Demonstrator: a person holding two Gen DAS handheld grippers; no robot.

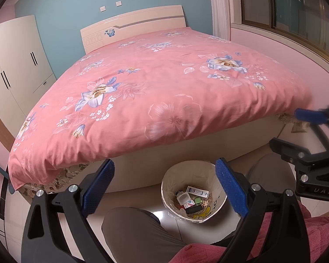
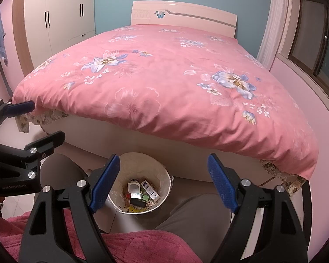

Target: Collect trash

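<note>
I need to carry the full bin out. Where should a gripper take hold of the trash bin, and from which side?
Take the trash bin by its upper rim, coming down from above with one finger inside the wall and one outside. It stands upright and open-topped on the floor between the person's knees; the body looks too wide for the jaws, and the near rim is unobstructed.

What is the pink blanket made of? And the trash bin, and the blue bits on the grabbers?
Blanket: looks like soft woven cloth, matte, printed with flowers; it wrinkles and drapes over the bed edge.
Bin: probably plastic or coated paper, cream and slightly glossy; its silvery rim may be a thin liner.
Blue pads: likely rubber or rubbery plastic, covered in tiny bumps for grip.
</note>
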